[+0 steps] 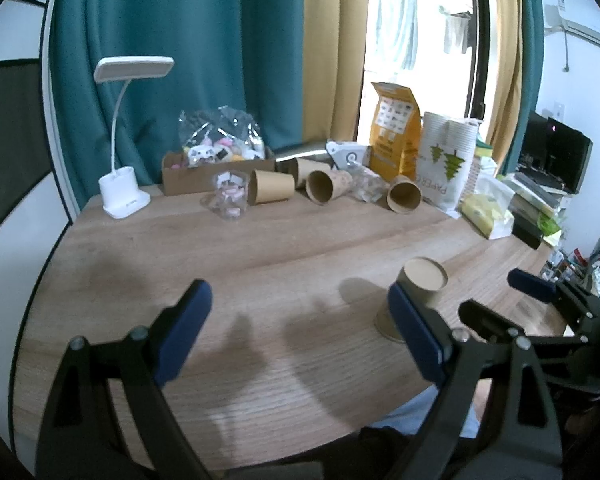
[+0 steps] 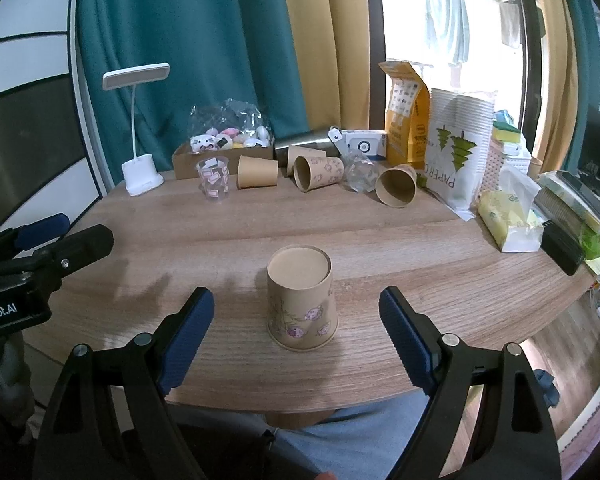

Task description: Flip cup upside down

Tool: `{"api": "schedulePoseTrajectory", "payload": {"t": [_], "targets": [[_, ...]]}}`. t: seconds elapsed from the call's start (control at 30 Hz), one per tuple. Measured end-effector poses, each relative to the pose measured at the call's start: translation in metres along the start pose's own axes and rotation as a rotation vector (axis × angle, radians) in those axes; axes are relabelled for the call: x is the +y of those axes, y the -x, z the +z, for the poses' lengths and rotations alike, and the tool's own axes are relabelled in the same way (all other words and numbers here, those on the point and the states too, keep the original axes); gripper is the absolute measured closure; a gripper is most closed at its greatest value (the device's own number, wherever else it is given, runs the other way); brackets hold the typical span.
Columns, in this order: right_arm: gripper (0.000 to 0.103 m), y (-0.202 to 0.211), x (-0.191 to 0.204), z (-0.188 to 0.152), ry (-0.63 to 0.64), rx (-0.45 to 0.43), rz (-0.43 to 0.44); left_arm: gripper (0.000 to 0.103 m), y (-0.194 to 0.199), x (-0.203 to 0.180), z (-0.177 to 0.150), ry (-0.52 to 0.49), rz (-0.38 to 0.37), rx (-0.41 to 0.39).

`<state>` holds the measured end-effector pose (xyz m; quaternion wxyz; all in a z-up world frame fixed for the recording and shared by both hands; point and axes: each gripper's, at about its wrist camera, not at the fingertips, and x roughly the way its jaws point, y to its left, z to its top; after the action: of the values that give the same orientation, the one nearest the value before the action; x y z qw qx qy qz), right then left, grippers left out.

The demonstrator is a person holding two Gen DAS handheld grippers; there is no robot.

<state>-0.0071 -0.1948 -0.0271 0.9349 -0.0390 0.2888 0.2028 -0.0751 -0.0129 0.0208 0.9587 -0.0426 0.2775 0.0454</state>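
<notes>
A brown paper cup [image 2: 301, 300] with pink prints stands upside down, base up, on the wooden table [image 2: 400, 236] near its front edge. My right gripper [image 2: 296, 320] is open and empty, its blue fingertips on either side of the cup, not touching it. My left gripper [image 1: 300, 320] is open and empty, to the left of the cup. In the left wrist view the cup [image 1: 418, 284] shows partly behind the left gripper's right finger [image 1: 414, 332]. The right gripper [image 1: 496, 296] also shows at that view's right edge.
Several paper cups [image 2: 318, 174] lie on their sides at the back of the table, with a clear plastic cup [image 2: 213, 179], a white desk lamp [image 2: 142, 172], a cardboard tray of toys [image 2: 224, 152], a bag of paper cups [image 2: 458, 152] and a tissue pack [image 2: 512, 216].
</notes>
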Motion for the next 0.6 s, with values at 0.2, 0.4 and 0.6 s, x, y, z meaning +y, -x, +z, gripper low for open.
{"api": "schedulePoseTrajectory", "payload": {"t": [0.2, 0.4, 0.6], "targets": [[0.016, -0.0035, 0.0008, -0.0013, 0.004, 0.009, 0.004, 0.012, -0.0005, -0.0008, -0.0016, -0.001, 0.001, 0.002], [0.016, -0.0053, 0.0003, -0.0021, 0.004, 0.018, 0.007, 0.012, -0.0019, -0.0011, -0.0025, 0.005, 0.004, 0.005], [0.016, -0.0084, 0.0007, -0.0016, 0.012, 0.022, 0.001, 0.012, -0.0039, -0.0048, -0.0034, -0.001, 0.005, 0.008]]}}
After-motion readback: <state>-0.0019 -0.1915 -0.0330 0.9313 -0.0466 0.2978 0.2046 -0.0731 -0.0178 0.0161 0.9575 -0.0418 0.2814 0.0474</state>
